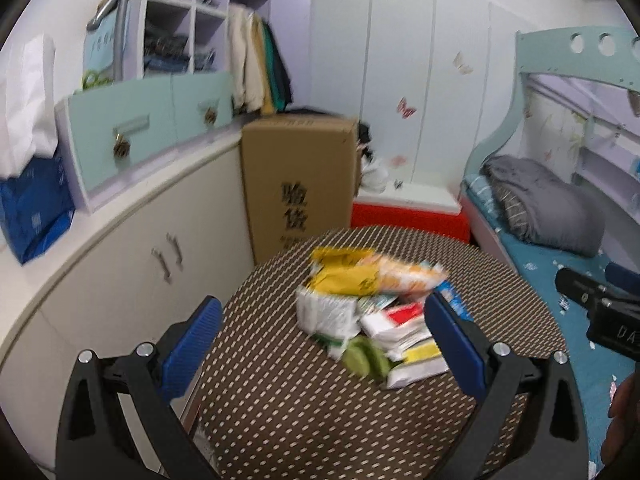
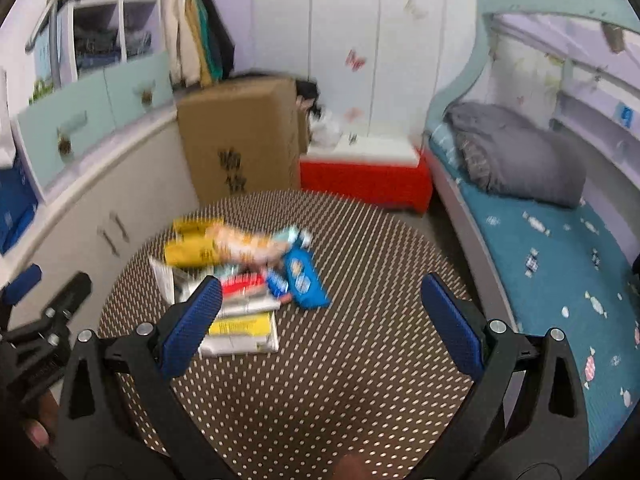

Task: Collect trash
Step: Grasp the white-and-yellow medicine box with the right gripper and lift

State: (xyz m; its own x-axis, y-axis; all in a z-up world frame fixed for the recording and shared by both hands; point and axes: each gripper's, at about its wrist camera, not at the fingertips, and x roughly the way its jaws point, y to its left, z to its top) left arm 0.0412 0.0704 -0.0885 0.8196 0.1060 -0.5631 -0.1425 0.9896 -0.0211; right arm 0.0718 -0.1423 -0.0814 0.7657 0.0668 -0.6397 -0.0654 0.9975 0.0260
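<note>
A pile of trash wrappers [image 1: 372, 304] lies on a round brown dotted table [image 1: 280, 400]: yellow and orange bags, white packets, a green scrap. In the right wrist view the pile [image 2: 236, 280] includes a blue packet [image 2: 304, 276] and a white-and-yellow packet [image 2: 240, 332]. My left gripper [image 1: 322, 332] is open and empty above the table's near side, just short of the pile. My right gripper [image 2: 320, 312] is open and empty, to the right of the pile. The right gripper's body shows at the left wrist view's right edge [image 1: 600, 304].
A tall cardboard box [image 1: 300, 176] stands behind the table beside white cabinets [image 1: 132, 264]. A red-and-white box [image 1: 408, 212] sits at the back. A bed with a teal sheet [image 2: 552, 264] and grey blanket [image 2: 516, 156] runs along the right.
</note>
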